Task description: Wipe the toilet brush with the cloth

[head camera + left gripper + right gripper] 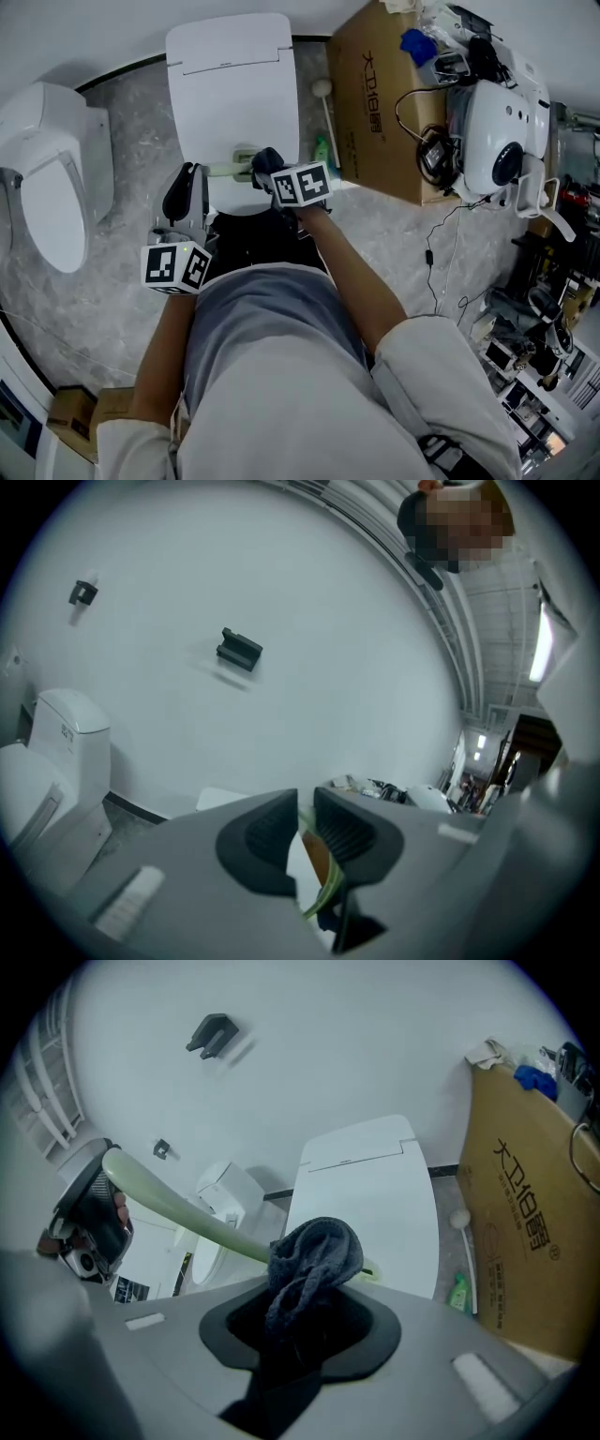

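The toilet brush's pale green handle point(230, 170) lies level above the closed white toilet lid point(234, 84). At the handle's left end, my left gripper point(199, 174) is shut on it; in the left gripper view a thin green strip of handle point(330, 878) shows between the near-closed jaws of that gripper point(306, 803). My right gripper point(267, 171) is shut on a dark grey cloth point(265, 158). In the right gripper view the bunched cloth point(317, 1252) sticks out of the gripper point(305, 1321) and wraps the handle point(187, 1208) at its right end. The brush head is hidden.
A second white toilet point(52, 178) stands at the left. Right of the lid stands a cardboard box point(384, 94), with a white-knobbed stick point(322, 89) and a green bottle point(322, 150) in the gap. A white machine point(502, 122) and cables lie further right.
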Available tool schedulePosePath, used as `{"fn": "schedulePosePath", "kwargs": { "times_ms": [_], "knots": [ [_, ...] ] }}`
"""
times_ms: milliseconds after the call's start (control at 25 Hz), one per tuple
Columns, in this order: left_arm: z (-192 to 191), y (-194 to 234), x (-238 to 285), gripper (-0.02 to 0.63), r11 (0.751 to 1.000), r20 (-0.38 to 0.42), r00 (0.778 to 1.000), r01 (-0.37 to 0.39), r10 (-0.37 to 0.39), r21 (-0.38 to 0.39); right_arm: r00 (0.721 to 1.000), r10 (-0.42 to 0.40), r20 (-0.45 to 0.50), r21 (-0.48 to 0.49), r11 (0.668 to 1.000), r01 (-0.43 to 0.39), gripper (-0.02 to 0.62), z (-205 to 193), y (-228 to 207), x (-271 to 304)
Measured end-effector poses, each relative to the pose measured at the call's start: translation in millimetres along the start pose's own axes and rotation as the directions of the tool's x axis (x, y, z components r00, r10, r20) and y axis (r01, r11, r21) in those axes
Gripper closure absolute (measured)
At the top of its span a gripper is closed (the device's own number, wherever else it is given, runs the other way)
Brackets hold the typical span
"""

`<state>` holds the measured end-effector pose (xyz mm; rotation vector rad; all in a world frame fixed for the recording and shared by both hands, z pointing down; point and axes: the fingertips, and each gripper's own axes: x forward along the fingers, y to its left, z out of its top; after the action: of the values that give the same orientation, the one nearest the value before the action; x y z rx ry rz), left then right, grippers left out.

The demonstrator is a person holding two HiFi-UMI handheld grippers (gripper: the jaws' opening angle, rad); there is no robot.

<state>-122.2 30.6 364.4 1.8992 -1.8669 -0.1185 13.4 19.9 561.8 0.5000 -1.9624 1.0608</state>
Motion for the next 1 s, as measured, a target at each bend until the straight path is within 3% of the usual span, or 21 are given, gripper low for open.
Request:
{"fn": "schedulePosePath", "kwargs": {
  "times_ms": [680, 1000],
  "knots": [
    [5.4, 3.0, 5.8, 0.606, 0.998, 0.01, 0.998, 0.054, -0.054, -0.028, 0.998, 0.022, 0.051, -0.083, 0.996, -0.017, 0.5, 26.3, 39.7, -42.8],
    [6.5, 5.3, 7.8, 0.606, 0.996, 0.01, 0.998, 0.07, -0.07, -0.057, 0.994, 0.08, 0.077, -0.113, 0.991, -0.071, 0.5, 45.4, 63.5, -67.2]
  ]
}}
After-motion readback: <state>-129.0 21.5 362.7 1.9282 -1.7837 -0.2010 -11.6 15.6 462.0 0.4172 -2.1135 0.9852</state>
